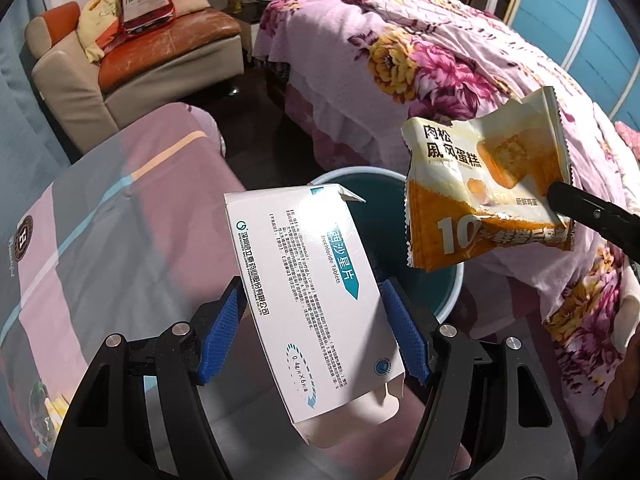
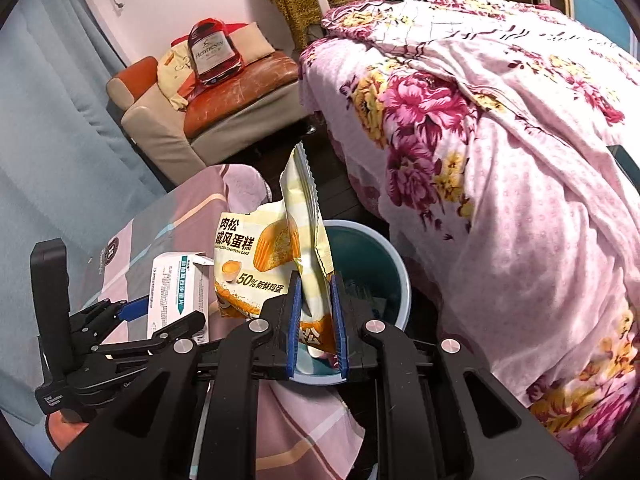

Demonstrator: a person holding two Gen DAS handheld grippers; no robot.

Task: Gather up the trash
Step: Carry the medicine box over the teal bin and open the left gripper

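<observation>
Left tool [image 1: 312,332] clamped on a white medicine box [image 1: 316,300], blue pads pressing its two long sides, box tilted with its torn flap end far and its open flap end near. Seen from the right wrist view as a white box [image 2: 178,294] at the left, pinched in the left tool [image 2: 160,312] over the striped pink and grey cloth [image 2: 168,220]. Right tool [image 2: 316,320] pinching an orange and cream cake wrapper [image 2: 256,264] by its lower edge, blue pads squeezed close on the crumpled foil, wrapper standing upright above the fingers. Same wrapper [image 1: 488,184] in the left wrist view held up at the right by a black finger of the right tool [image 1: 560,200], hanging above the near right rim of the bin. Teal round bin [image 1: 448,296] with a pale blue rim on the dark floor, just beyond both tools, between the cloth-covered surface on the left and the bed on the right; some rubbish dimly visible inside [image 2: 368,292]. Bed with a pink floral quilt [image 2: 500,160] filling the right side. Far left, a worn orange and beige armchair [image 2: 224,100] carrying a bottle-shaped Hennessy cushion [image 2: 212,54].
</observation>
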